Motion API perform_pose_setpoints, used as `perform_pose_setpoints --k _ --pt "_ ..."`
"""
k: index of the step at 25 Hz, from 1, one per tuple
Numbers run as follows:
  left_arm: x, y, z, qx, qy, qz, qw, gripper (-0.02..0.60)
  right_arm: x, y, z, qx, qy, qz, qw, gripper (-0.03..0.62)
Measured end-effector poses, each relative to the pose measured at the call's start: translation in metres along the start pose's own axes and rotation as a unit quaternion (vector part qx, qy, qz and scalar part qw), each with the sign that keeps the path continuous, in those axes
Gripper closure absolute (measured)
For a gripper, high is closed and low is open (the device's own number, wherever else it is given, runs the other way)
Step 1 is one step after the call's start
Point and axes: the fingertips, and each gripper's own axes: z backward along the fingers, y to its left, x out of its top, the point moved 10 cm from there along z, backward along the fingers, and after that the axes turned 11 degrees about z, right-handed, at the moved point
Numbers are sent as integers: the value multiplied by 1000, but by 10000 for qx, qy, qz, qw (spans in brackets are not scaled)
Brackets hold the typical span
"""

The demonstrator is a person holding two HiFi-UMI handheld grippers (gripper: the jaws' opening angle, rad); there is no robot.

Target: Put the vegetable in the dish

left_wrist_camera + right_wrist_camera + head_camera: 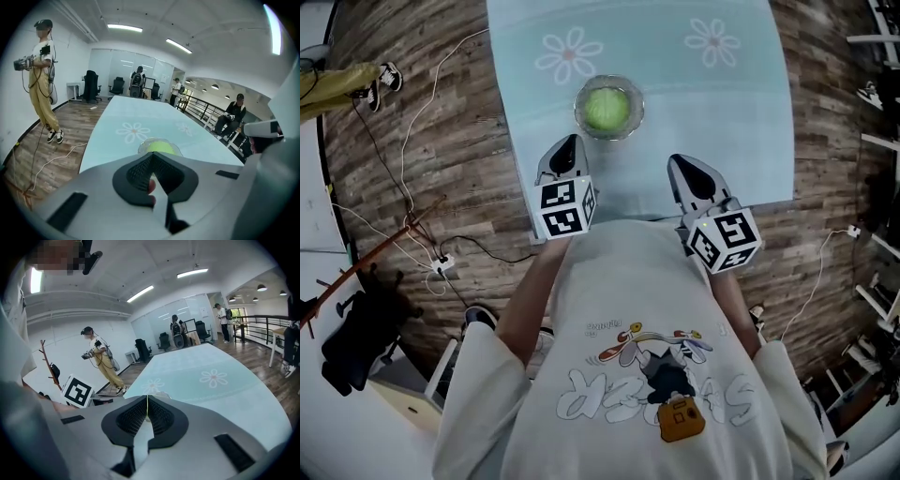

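A round green vegetable (607,108) lies inside a clear glass dish (581,112) on the pale blue tablecloth (722,122), near the table's middle. My left gripper (569,142) hangs just short of the dish on its near left side, jaws shut with nothing in them. My right gripper (679,161) sits to the dish's near right, also shut and empty. In the left gripper view the vegetable (159,147) and dish (142,148) peek over the shut left gripper (152,157). The right gripper view has the right gripper (147,399) with its jaws pressed together.
The tablecloth carries flower prints (569,53). Cables (412,202) run over the wood floor left of the table. A person in yellow trousers (41,84) stands off to the left with grippers in hand. Other people, office chairs and a railing are far behind.
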Motion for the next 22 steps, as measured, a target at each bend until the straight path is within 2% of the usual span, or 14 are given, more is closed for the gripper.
perform_pose_setpoints --k 3,6,9,17,22 --pt "-23 -4 12 -142 170 119 9997 575 0 10 12 -84 15 115 9999 572" --pt "-31 -11 22 -281 248 151 9992 575 -2 17 23 -161 -67 118 9998 572" --pt "-35 -13 44 -336 184 184 9991 575 -6 25 29 -24 -37 270 9996 572" --pt "-45 -1 92 -65 -195 443 9988 575 -1 33 35 365 -545 372 9972 572" --pt "-63 -40 121 -11 -305 385 9988 575 -15 22 78 424 -611 524 9959 572"
